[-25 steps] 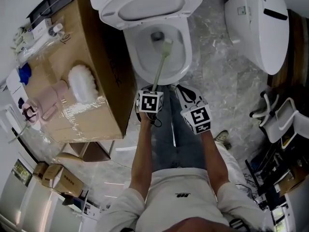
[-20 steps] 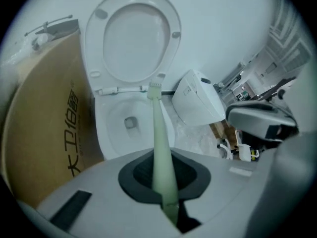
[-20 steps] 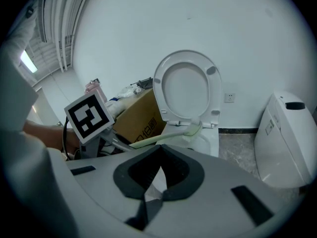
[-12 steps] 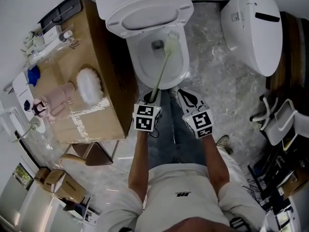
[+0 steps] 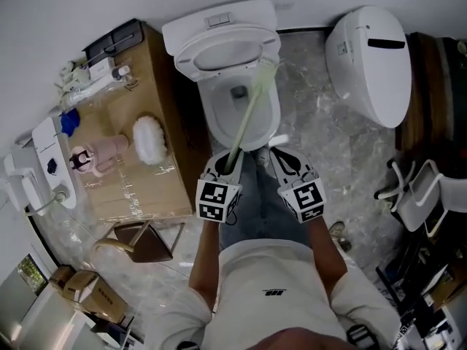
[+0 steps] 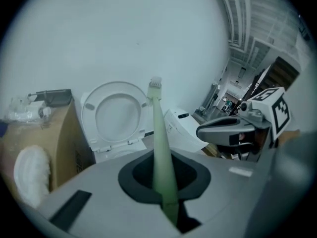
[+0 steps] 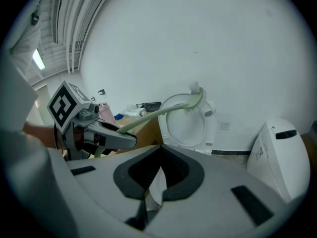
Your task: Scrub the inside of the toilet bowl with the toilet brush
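With the brush (image 5: 249, 111) pinched by its handle in the left gripper's (image 5: 228, 163) fingers and its head raised at the bowl's (image 5: 207, 115) far right rim, the head is best lowered and pressed against the inner wall, while a white scrap (image 7: 152, 185) is nipped between the right gripper's (image 5: 286, 160) fingers.

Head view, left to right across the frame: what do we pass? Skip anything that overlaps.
Pink bottle → white fluffy brush → open toilet → second white toilet → white chair frame. The green toilet brush is left out, since it lies over the toilet.
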`<state>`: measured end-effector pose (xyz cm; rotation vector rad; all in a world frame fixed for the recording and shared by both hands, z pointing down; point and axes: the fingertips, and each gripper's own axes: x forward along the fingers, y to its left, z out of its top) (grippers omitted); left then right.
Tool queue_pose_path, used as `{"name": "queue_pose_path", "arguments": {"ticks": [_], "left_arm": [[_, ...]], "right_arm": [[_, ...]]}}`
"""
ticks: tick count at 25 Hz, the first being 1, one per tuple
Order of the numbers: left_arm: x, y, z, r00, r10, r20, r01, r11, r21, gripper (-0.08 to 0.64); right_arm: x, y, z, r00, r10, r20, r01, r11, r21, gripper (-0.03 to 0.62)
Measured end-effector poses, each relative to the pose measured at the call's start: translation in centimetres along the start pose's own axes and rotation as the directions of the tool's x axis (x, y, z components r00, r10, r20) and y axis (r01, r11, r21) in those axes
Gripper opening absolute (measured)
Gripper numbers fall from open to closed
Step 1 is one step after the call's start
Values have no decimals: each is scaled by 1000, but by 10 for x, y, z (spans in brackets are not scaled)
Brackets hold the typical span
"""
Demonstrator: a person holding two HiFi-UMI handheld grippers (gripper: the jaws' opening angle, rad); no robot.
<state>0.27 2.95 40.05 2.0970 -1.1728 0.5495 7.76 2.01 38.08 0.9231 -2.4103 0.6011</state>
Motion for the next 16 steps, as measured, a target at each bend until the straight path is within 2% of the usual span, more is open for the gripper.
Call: {"name": "queue_pose_path", "arguments": {"ticks": [7,16], "left_arm": [[-41,-24,54,995,12,95,-16,999,38,21],[-70,-31,96,983,32,183,-43,998,54,21]], "right_arm": [[-39,7,59,996,-2,84,7,998,-62,-8],[-56,13,92,993,-3,119,15,996,-93,-8]]}}
